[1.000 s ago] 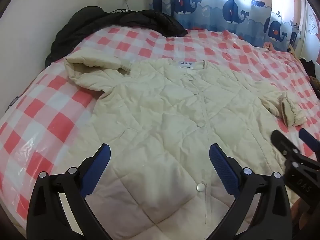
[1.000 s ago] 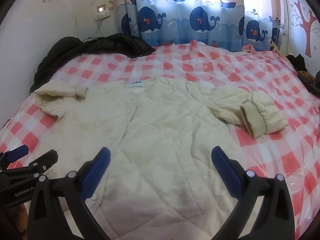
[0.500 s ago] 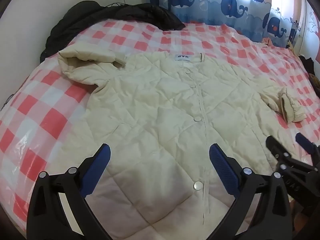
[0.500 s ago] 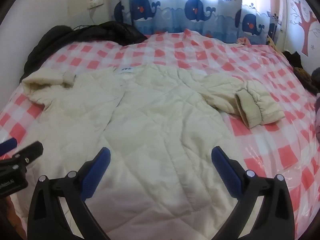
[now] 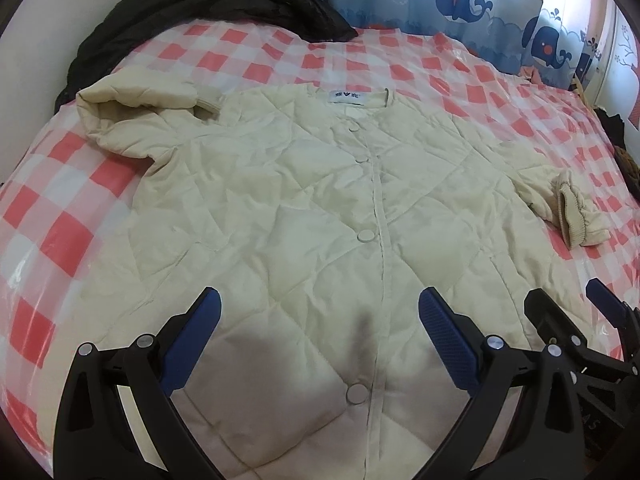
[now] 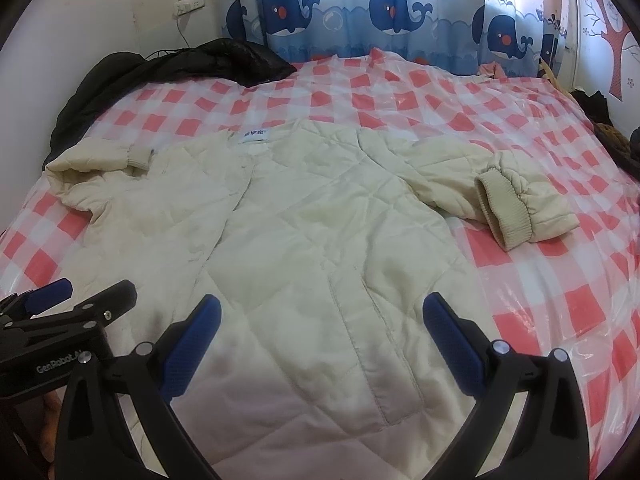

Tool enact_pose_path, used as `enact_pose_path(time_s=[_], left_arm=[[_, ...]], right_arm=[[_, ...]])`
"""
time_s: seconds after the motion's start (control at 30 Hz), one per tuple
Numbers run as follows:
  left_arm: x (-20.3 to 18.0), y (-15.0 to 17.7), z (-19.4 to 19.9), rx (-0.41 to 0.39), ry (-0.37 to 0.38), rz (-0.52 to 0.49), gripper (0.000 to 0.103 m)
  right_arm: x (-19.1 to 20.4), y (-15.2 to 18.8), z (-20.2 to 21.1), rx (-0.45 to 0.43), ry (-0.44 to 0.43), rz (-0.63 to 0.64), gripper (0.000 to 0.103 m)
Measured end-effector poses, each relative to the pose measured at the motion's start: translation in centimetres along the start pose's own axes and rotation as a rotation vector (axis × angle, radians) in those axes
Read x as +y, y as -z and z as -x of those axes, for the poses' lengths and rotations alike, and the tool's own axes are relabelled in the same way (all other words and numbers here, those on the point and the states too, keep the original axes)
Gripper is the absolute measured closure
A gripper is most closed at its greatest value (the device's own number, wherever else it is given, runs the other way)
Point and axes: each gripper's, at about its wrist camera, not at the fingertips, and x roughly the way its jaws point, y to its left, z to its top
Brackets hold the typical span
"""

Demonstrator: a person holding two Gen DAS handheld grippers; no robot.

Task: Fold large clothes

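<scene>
A cream quilted jacket lies face up and buttoned on the red-and-white checked bed; it also shows in the right wrist view. Its left sleeve is bent back at the shoulder. Its right sleeve ends in a ribbed cuff folded toward the body. My left gripper is open and empty above the jacket's lower front. My right gripper is open and empty above the lower right side by a pocket seam. Each gripper shows at the edge of the other's view, the right and the left.
A black garment is heaped at the bed's far left corner by the wall. A whale-print curtain hangs behind the bed. The bed cover is glossy plastic. Dark items lie at the far right edge.
Both grippers have moved forward and lower over the jacket, which now fills more of each view. The jacket has not moved, and both jaws stay open.
</scene>
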Motion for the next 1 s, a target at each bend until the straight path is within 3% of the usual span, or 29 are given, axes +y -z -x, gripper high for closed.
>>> enact_pose_path(time_s=[1.0], left_arm=[[-0.18, -0.11, 0.08, -0.008, -0.016, -0.011, 0.008]], right_arm=[[-0.03, -0.40, -0.24, -0.002, 0.001, 0.003, 0.006]])
